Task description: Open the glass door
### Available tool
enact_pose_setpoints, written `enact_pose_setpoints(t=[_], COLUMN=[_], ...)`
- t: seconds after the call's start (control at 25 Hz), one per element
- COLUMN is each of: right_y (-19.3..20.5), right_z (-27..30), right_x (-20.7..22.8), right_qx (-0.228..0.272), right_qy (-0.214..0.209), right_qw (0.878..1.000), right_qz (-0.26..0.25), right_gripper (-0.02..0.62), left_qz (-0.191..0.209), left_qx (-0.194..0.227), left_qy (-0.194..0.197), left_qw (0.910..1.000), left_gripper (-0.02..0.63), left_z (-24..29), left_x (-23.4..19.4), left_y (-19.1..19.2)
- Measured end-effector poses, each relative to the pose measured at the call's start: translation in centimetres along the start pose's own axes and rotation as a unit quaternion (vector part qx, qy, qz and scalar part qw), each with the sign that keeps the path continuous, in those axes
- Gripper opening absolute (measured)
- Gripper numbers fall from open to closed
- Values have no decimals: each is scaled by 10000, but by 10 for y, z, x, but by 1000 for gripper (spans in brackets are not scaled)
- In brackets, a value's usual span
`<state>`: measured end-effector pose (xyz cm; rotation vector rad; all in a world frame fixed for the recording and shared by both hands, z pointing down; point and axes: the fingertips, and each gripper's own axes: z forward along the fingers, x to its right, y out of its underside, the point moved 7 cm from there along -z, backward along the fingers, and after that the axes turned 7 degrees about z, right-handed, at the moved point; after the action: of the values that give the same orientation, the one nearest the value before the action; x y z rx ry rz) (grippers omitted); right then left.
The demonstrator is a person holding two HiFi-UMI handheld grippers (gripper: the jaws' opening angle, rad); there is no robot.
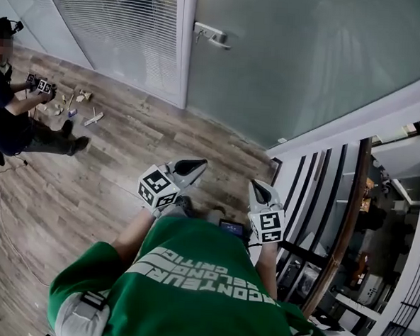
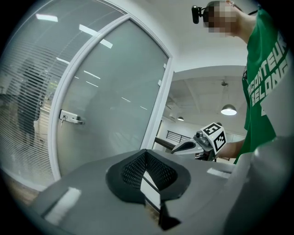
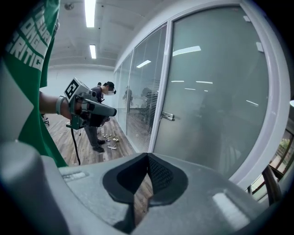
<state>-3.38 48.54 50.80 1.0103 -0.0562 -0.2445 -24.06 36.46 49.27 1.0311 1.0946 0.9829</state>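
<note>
The frosted glass door (image 1: 309, 56) stands closed ahead of me in its white frame. Its metal lever handle (image 1: 212, 35) sits near the door's left edge and also shows as the handle (image 2: 71, 118) in the left gripper view and the handle (image 3: 167, 116) in the right gripper view. My left gripper (image 1: 196, 164) and right gripper (image 1: 257, 188) are held in front of my chest, well short of the door and touching nothing. Both point toward it. The left gripper (image 2: 146, 153) has its jaws together and empty, and so does the right gripper (image 3: 148, 158).
A glass wall with blinds (image 1: 126, 31) runs left of the door. A crouching person (image 1: 14, 116) with another pair of grippers is at the far left, with small objects (image 1: 82, 106) on the wooden floor. A railing (image 1: 345, 222) over a stairwell borders the right.
</note>
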Motion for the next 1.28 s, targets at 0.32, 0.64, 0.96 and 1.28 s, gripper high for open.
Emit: enact_pose_setpoints(t=[0.32,0.64,0.96,1.28], right_y=[-20,-53,-75,-85], right_z=[53,112,153,188], right_x=[1,34,82,120], right_qx=[29,106,74,161], right_qy=[-669,-1243,-1489,-1794], right_qw=[9975,9908,9864,9804], right_qz=[-222,-517,-697,-802], right_gripper=[-8,-8,-8,-8], left_qz=[-42,-172,-129,-130], left_qx=[-34,-13,80,40], left_qy=[-478,-1085,-1339,-1692], left_qw=[9988,9939,9909,9855], left_gripper=[9,9,9,9], left_z=[-7,9,47,74], left_x=[-34,-72,-105,-126], left_y=[1,-11,-32,-39])
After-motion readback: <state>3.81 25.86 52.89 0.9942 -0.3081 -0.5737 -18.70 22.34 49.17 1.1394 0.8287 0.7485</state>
